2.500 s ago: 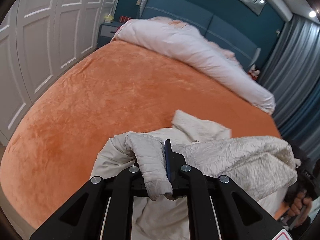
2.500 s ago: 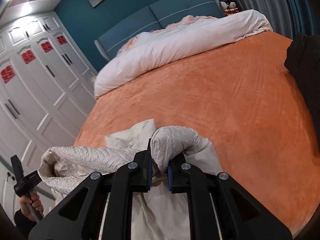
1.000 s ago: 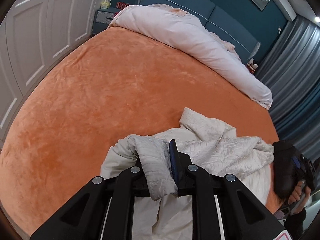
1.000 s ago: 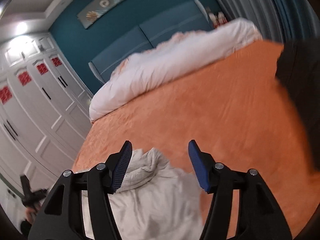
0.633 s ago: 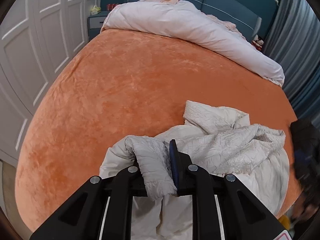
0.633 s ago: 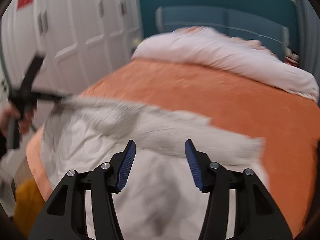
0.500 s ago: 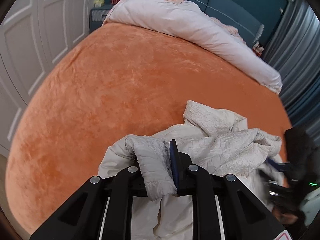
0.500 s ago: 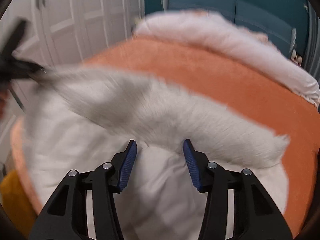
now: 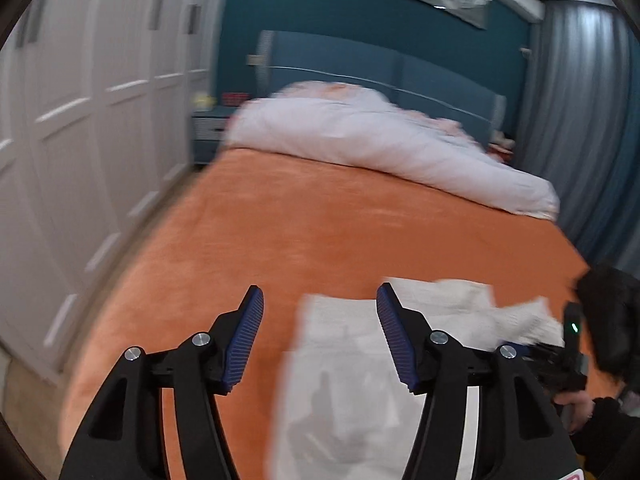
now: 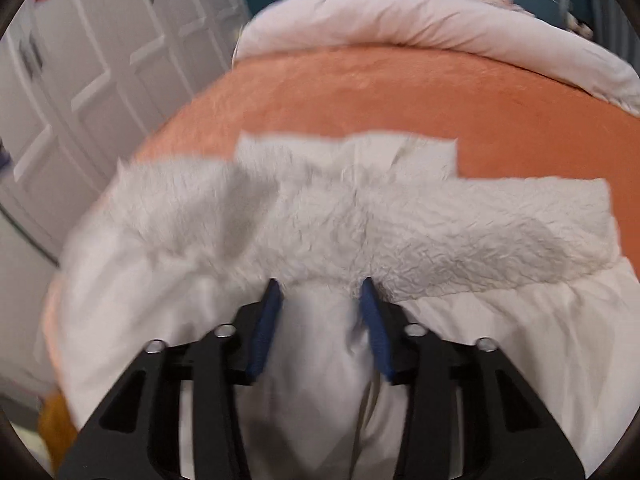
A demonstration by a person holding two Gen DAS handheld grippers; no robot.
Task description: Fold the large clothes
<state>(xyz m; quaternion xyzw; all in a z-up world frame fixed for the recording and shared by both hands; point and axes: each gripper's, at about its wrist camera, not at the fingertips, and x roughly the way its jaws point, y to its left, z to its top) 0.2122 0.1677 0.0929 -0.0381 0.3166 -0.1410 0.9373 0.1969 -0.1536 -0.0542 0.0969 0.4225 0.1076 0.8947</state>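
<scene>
Both cameras look from the foot of the bed (image 9: 320,232) toward the headboard (image 9: 360,68); the right sits closer over the garment (image 10: 400,220), which both share.

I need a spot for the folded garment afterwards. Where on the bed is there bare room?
The orange bedspread lies bare between the white duvet at the headboard end and the cream garment at the near end, plus a strip toward the wardrobe side. The near end is crowded by the garment.

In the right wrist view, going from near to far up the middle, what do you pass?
Right gripper → cream jacket → orange bedspread → white duvet.
</scene>
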